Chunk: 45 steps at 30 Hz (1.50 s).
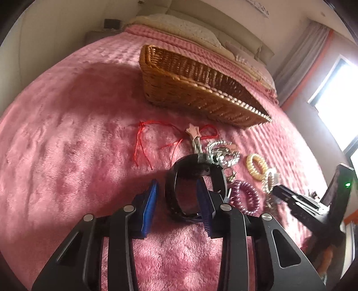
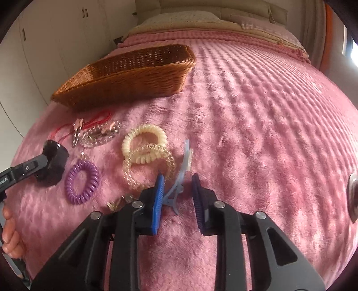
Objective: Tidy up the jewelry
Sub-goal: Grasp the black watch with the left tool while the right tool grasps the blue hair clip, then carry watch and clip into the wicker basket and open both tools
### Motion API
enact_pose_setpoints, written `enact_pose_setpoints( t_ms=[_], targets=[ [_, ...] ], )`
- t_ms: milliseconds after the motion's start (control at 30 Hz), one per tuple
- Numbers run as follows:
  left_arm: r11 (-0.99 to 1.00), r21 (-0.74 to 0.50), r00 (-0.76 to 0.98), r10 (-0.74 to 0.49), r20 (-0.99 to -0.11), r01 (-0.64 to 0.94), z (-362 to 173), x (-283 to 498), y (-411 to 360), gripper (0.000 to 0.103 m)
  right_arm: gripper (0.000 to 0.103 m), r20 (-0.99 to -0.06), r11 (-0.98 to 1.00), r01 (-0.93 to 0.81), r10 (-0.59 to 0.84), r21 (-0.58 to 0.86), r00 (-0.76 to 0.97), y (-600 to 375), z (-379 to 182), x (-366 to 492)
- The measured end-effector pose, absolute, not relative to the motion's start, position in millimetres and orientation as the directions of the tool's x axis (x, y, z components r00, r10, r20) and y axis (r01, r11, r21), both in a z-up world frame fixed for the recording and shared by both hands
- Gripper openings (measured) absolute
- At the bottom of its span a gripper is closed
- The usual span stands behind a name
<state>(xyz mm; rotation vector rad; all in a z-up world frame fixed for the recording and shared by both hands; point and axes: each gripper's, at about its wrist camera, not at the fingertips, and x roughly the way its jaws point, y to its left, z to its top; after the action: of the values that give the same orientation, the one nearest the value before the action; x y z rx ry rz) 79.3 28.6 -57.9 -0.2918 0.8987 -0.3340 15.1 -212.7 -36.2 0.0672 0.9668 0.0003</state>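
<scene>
A brown wicker basket [image 1: 190,89] lies on the pink blanket; it also shows in the right wrist view [image 2: 129,73]. My left gripper [image 1: 176,188] is open around one side of a black bracelet [image 1: 172,192]. My right gripper [image 2: 177,181] is open around a light blue hair clip [image 2: 181,179]. Between the grippers lie a purple coil tie [image 2: 81,182], a cream coil tie [image 2: 144,141], a clear coil tie [image 2: 148,167], a clear sparkly coil [image 2: 98,136], a pink clip on a red cord [image 2: 78,127] and a small metal piece [image 2: 116,202].
The pink plush blanket [image 2: 257,134] covers the whole bed. Pillows [image 2: 201,18] lie at the head. White cupboards [image 2: 56,33] stand to the left, a bright window [image 1: 335,98] to the right. A person's fingers [image 2: 11,237] hold the left gripper.
</scene>
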Motion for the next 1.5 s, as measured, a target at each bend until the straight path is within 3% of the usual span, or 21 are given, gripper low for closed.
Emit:
enact_pose_setpoints(
  t_ms=[100,400,633,767,833,1000,1200,1333,1500],
  targets=[
    [0.918,-0.358,0.583,-0.387,-0.714,0.171,-60.7,77.3,24.4,0.031,0.009,-0.818,0.999,0.047,-0.021,0.008,0.575,-218.1,-32.0,8.5],
    [0.91,-0.374,0.596,-0.401,-0.695,0.177,-62.6,72.1,27.6,0.032,0.01,-0.825,0.991,0.066,0.061,0.119,0.562,-242.1,-33.1,10.3],
    [0.916,-0.365,0.586,-0.39,-0.71,0.167,-59.5,75.1,25.9,0.038,0.013,-0.834,0.994,0.08,0.017,0.073,0.551,-231.6,-40.7,23.4],
    [0.944,-0.296,0.595,-0.323,-0.736,0.147,-58.7,77.1,17.7,0.019,0.009,-0.816,0.998,0.054,0.003,0.042,0.578,-225.4,-38.0,14.5],
    [0.961,-0.239,0.613,-0.274,-0.741,0.141,-56.8,74.7,11.9,0.004,0.009,-0.799,0.998,0.046,0.01,0.046,0.601,-224.3,-34.2,9.1],
    [0.959,-0.228,0.674,-0.28,-0.683,0.168,-39.7,59.4,12.1,0.003,0.009,-0.762,0.999,0.013,0.032,0.053,0.647,-219.5,-7.8,-1.5],
    [0.95,-0.235,0.755,-0.306,-0.58,0.205,17.4,62.7,15.8,0.003,0.009,-0.673,0.997,-0.059,0.075,0.047,0.736,-200.0,53.3,12.3],
    [0.952,-0.222,0.802,-0.299,-0.517,0.211,56.8,93.9,9.8,0.004,0.009,-0.628,0.995,-0.096,0.098,0.037,0.772,-182.9,81.3,53.6],
    [0.951,-0.236,0.795,-0.298,-0.528,0.2,65.5,151.5,-2.5,0.004,0.009,-0.658,0.986,-0.128,0.168,0.109,0.734,-172.2,79.7,128.9]
  ],
)
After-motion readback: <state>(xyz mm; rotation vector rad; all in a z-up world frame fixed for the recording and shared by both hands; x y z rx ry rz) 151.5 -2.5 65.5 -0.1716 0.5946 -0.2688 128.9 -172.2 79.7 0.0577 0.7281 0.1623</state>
